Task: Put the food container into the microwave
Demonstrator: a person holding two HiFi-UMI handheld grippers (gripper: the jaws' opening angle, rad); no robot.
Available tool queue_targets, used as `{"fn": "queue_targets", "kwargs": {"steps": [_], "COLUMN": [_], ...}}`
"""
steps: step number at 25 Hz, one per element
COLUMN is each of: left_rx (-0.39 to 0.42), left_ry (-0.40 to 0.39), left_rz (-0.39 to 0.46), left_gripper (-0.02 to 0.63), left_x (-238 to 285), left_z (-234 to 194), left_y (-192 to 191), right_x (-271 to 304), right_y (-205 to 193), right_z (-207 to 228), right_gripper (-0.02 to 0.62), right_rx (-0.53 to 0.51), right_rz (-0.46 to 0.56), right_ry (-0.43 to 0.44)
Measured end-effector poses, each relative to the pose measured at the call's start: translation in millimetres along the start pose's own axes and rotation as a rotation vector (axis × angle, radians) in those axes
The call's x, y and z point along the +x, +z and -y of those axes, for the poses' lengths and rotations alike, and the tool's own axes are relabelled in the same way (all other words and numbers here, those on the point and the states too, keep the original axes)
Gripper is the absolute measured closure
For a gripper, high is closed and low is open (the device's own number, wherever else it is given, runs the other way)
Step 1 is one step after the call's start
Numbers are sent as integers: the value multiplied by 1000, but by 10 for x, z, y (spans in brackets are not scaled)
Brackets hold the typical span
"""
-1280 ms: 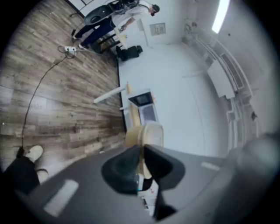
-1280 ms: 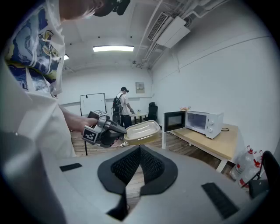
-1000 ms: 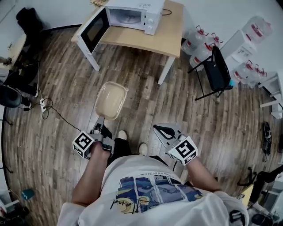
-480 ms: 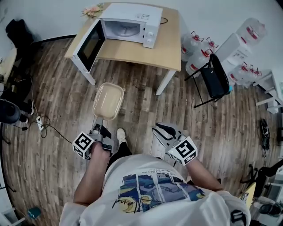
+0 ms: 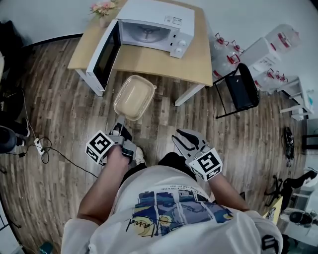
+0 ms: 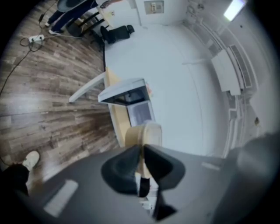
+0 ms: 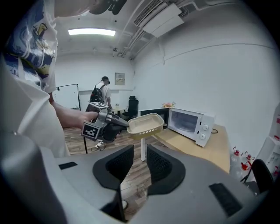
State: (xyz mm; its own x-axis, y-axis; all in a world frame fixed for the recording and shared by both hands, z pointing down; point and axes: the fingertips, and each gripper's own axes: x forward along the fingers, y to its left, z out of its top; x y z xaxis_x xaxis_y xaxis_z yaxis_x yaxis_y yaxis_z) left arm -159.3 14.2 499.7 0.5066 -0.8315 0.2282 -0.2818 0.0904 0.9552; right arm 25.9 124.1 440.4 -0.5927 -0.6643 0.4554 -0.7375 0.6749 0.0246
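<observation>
A beige food container (image 5: 133, 96) hangs level in the air just in front of the wooden table (image 5: 154, 58), with my left gripper (image 5: 120, 130) shut on its near rim. In the left gripper view the container (image 6: 147, 133) stands edge-on between the jaws of my left gripper (image 6: 142, 151). The white microwave (image 5: 151, 25) sits on the table, and its door (image 5: 103, 53) swings wide open to the left. My right gripper (image 5: 185, 143) hangs lower at the right, jaws nearly together and holding nothing. In the right gripper view the container (image 7: 145, 124) is left of the microwave (image 7: 188, 124).
A black folding chair (image 5: 242, 82) and several water bottles (image 5: 223, 49) stand right of the table. Flowers (image 5: 102, 7) sit at the table's back left corner. A power strip and cable (image 5: 36, 146) lie on the floor at the left. A person (image 7: 103, 89) stands far off.
I have stepped towards the table. The left gripper has carried the container up and forward, from over the open floor to the table's front edge. The right gripper kept its place beside me.
</observation>
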Motion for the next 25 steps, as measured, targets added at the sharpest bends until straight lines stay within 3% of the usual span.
{"fn": "queue_targets", "kwargs": {"steps": [11,25], "left_rx": [-30,0], "left_ry": [4,113], "left_rz": [-3,141], "left_gripper": [566,565], "left_x": [1028,2827], "left_z": [5,28], "left_y": [294,977], "right_x": [583,1281], "right_y": [280,541], "right_z": [521,2241], "right_gripper": [495,499], "right_rx": [-31,-91], "right_rz": [-22,-24], "right_ry": [17,138]}}
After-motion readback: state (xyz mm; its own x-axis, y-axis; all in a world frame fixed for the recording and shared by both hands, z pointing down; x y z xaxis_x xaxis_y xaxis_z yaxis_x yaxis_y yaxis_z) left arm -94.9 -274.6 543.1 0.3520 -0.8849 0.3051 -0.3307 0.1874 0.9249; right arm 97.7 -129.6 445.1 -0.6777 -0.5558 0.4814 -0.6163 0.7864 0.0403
